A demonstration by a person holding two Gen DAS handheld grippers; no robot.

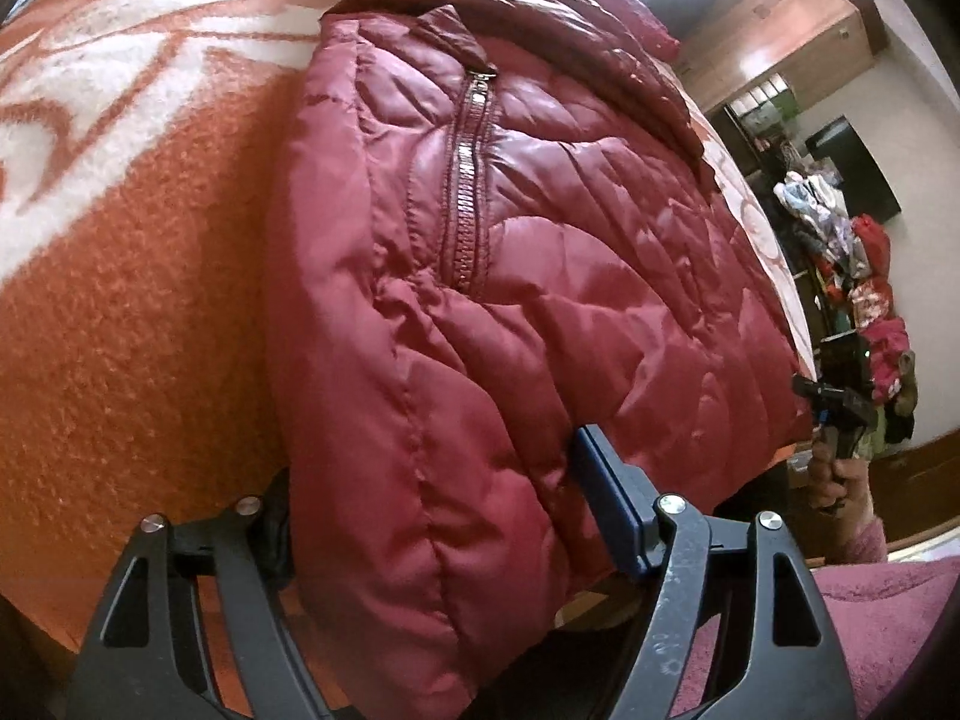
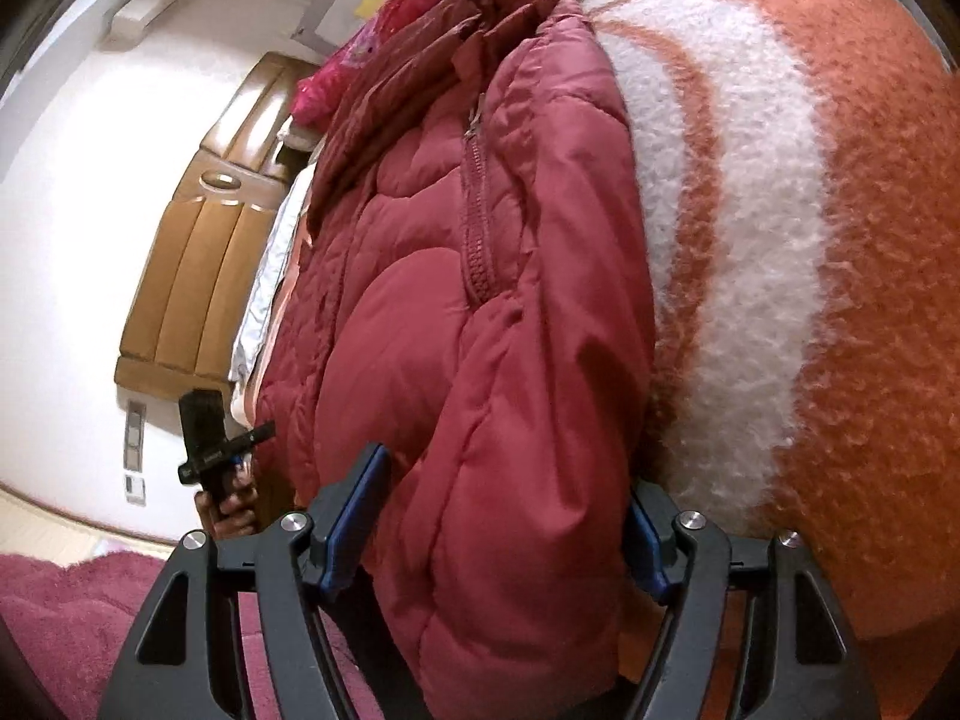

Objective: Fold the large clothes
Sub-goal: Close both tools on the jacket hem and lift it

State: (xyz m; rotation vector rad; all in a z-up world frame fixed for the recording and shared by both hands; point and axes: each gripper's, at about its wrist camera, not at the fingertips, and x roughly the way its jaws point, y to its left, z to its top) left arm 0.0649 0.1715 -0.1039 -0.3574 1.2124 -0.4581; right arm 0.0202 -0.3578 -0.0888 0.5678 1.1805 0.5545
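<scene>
A dark red quilted puffer jacket (image 1: pixel 510 228) lies folded on an orange-and-white blanket (image 1: pixel 132 276); its zipper (image 1: pixel 468 192) faces up. My left gripper (image 1: pixel 432 516) holds one thick edge of the jacket between its two fingers, the blue pad (image 1: pixel 606 504) pressed against the fabric. My right gripper (image 2: pixel 510 516) holds the opposite edge of the jacket (image 2: pixel 480 330) the same way, with a blue pad (image 2: pixel 354 516) on each side. Each gripper also shows small in the other's view: the right one (image 1: pixel 834 414) in the left wrist view, the left one (image 2: pixel 222 450) in the right wrist view.
The blanket (image 2: pixel 840 300) covers a bed. A pile of mixed clothes (image 1: pixel 852 276) sits beyond the bed's edge. A brown padded headboard (image 2: pixel 210 264) and pink garments (image 2: pixel 384 30) lie past the jacket. My pink sleeve (image 1: pixel 888 630) is at the lower right.
</scene>
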